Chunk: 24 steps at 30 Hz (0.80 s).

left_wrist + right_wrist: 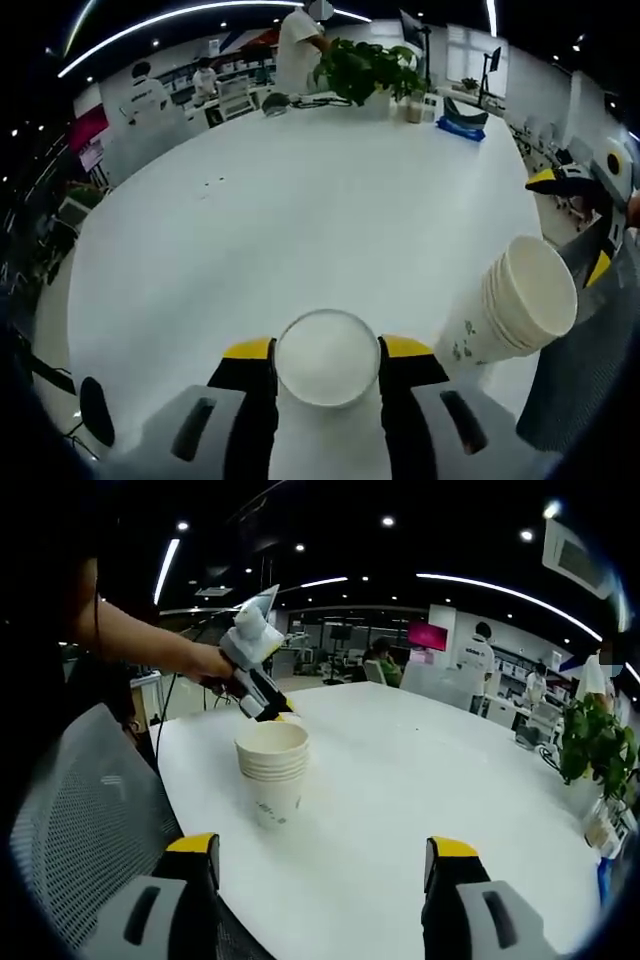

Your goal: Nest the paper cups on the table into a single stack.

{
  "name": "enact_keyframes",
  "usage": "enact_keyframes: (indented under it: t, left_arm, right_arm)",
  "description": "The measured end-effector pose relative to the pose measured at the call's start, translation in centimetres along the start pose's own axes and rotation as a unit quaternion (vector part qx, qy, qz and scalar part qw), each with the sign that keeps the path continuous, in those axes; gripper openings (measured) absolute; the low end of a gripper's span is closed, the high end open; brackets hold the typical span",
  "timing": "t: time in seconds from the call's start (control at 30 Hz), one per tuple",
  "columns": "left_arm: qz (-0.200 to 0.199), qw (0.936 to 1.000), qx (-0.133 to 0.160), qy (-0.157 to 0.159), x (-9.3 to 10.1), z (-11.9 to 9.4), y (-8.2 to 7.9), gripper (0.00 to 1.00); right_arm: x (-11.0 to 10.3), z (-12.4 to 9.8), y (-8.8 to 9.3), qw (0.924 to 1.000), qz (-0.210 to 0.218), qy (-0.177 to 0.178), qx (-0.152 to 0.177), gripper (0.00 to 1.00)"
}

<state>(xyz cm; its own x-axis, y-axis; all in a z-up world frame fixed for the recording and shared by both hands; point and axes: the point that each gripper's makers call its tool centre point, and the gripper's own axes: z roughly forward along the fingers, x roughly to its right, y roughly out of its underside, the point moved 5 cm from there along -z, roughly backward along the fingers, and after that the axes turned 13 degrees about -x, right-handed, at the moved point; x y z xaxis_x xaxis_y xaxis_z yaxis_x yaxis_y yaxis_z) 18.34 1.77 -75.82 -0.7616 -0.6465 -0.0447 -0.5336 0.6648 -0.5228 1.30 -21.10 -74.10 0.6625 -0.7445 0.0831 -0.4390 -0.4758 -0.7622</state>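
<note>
- The left gripper (327, 362), at the bottom middle, squeezes one paper cup (327, 357).
- The right gripper (327, 862) is wide open, holding nothing.
- The cup stack (272, 770) stands left of middle on the white table (420, 780).

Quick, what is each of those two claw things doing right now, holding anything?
Left gripper: closed on a single white paper cup.
Right gripper: open, holding nothing; the stack of white paper cups stands on the white table beyond it.

White paper cup stack (272, 776) upright on table; single cup (327, 358) apart.
</note>
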Motion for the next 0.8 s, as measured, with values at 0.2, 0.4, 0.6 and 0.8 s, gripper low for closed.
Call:
enact_keyframes:
  t: [0.2, 0.4, 0.6, 0.8]
  left_arm:
    - [-0.002, 0.9998, 0.018, 0.000, -0.4, -1.4, -0.5, 0.38]
    - [0.000, 0.9995, 0.031, 0.002, -0.5, -2.8, -1.0, 0.38]
    - [-0.003, 0.9989, 0.047, 0.005, -0.7, -4.7, -1.8, 0.38]
    - [-0.002, 0.9973, 0.072, 0.015, 0.1, -7.1, -3.1, 0.38]
  right_arm:
    - [0.0, 0.0, 0.0, 1.0000, 0.001, -0.001, 0.000, 0.85]
    - [-0.1, 0.0, -0.1, 1.0000, -0.003, -0.003, 0.001, 0.86]
    - [0.0, -0.2, -0.4, 1.0000, -0.004, -0.001, 0.004, 0.86]
    - [0.3, -0.8, -2.3, 0.9998, -0.013, 0.001, 0.016, 0.84]
